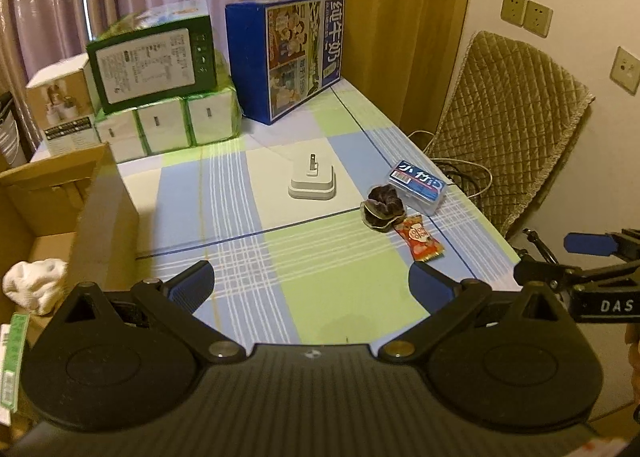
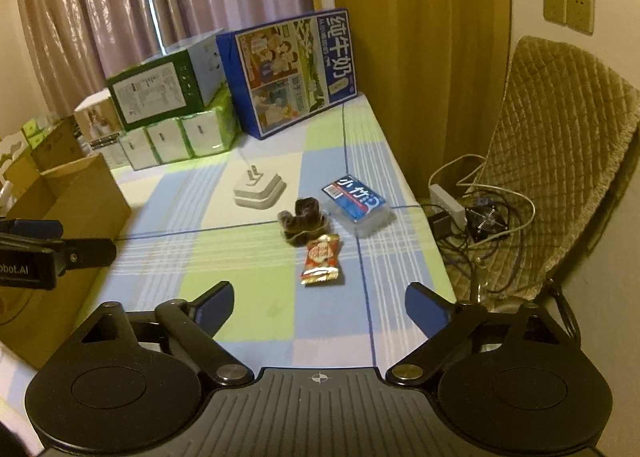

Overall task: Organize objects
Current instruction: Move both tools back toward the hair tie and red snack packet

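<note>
1. The left claw [image 1: 311,284] is wide open. Nothing is between its two blue-tipped fingers [image 1: 192,284]. It hangs over the bench [image 1: 256,257], which wears a cloth of blue, green and white squares.
2. The right claw [image 2: 319,307] is wide open too, and it holds nothing. It hangs over the near edge of the same bench.
3. Closest to the right claw lies a small red shiny candy packet [image 2: 321,260], flat on the cloth.
4. Just behind the packet sits a dark brown fluffy hair tie [image 2: 304,220]. The two look like they touch.
5. Right beside the hair tie, toward the bench edge, lies a clear plastic box with a blue label [image 2: 355,204].
6. A bit farther back stands a white square plug charger [image 2: 259,188] with its metal pins pointing up.
7. On the left side stands an open brown cardboard box [image 1: 60,217]. A white crumpled cloth [image 1: 34,284] lies inside it.
8. At the far end stand a big blue milk carton box [image 1: 296,57] and a green and white box [image 1: 152,61] on top of wrapped tissue packs [image 1: 168,125].
9. A chair with a tan quilted cover [image 2: 560,177] stands beside the bench.
</note>
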`<move>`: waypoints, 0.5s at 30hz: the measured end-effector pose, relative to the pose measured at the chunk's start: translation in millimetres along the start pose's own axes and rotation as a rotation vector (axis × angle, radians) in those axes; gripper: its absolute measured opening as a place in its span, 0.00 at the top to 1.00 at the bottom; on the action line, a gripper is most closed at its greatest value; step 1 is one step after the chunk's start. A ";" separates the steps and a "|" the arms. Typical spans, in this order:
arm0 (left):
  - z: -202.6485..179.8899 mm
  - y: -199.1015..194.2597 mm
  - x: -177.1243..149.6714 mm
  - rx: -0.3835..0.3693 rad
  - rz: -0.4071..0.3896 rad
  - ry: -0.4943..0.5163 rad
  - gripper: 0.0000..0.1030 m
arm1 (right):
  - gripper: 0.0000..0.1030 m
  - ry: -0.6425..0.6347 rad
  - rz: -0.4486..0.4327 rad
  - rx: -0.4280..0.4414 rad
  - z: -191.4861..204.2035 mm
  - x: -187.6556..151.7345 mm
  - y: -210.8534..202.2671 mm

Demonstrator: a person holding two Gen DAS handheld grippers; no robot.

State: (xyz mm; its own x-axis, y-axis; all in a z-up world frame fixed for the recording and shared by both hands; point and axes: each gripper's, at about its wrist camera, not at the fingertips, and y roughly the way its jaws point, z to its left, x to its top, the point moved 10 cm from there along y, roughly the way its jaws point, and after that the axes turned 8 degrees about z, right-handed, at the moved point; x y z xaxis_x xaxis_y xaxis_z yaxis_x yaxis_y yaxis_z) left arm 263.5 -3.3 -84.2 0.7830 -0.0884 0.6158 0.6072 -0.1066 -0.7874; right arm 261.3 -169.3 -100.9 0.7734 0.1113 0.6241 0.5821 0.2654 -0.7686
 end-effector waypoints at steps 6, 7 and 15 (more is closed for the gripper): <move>4.6 46.1 6.3 -0.010 0.034 -0.041 0.01 | 0.28 -0.035 0.041 0.019 -1.7 8.9 48.5; 5.7 53.2 6.3 -0.012 0.040 -0.049 0.01 | 0.31 -0.039 0.048 0.025 -1.8 10.0 56.2; 12.9 96.4 10.8 0.003 0.085 -0.065 0.02 | 0.42 -0.072 0.094 0.048 -0.6 17.2 116.5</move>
State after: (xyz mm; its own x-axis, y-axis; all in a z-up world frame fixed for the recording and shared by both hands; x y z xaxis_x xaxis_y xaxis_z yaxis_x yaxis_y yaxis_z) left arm 332.2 -1.7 -153.8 0.8389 -0.0323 0.5434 0.5384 -0.0981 -0.8370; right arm 342.5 -137.1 -179.8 0.8030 0.2055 0.5594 0.4940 0.2956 -0.8177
